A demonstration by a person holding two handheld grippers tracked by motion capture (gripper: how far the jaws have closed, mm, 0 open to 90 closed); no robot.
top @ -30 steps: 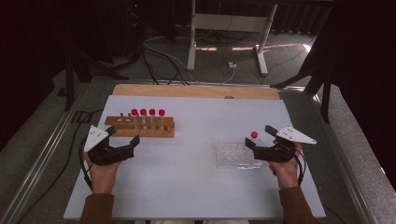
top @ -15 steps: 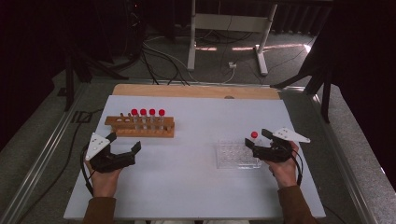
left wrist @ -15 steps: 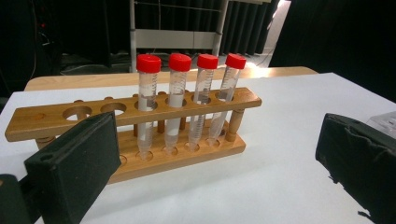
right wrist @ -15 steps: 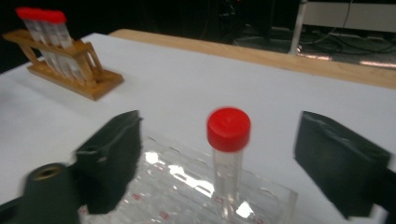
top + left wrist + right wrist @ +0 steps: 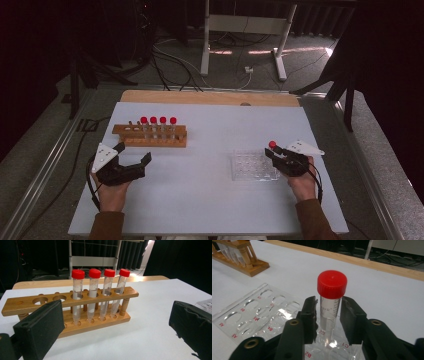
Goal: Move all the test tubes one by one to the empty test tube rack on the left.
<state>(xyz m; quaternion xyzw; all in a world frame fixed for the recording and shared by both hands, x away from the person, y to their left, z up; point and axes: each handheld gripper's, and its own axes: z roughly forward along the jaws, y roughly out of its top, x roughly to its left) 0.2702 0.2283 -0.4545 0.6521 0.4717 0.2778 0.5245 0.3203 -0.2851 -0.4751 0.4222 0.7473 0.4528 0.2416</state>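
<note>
A person is sitting at the near edge of a white table (image 5: 210, 200), holding a two-jaw gripper in each hand. On the right side, the right gripper (image 5: 274, 151) is standing just beside the near right corner of a clear well plate (image 5: 252, 167), and a red-capped tube (image 5: 330, 307) is standing upright between its black jaws. In the right gripper view the jaws have just been closing in on the tube; they are now sitting tight against its clear wall on both sides, below the red cap, while the tube's tip is resting in a corner well of the plate. On the left side, the left gripper (image 5: 134, 152) is hovering low over the table with its jaws spread wide and nothing between them. It is pointing toward a wooden rack (image 5: 75, 302), which is lying just beyond it, with four red-capped tubes (image 5: 99, 290) standing upright in its right-hand holes and two holes at its left end open.
</note>
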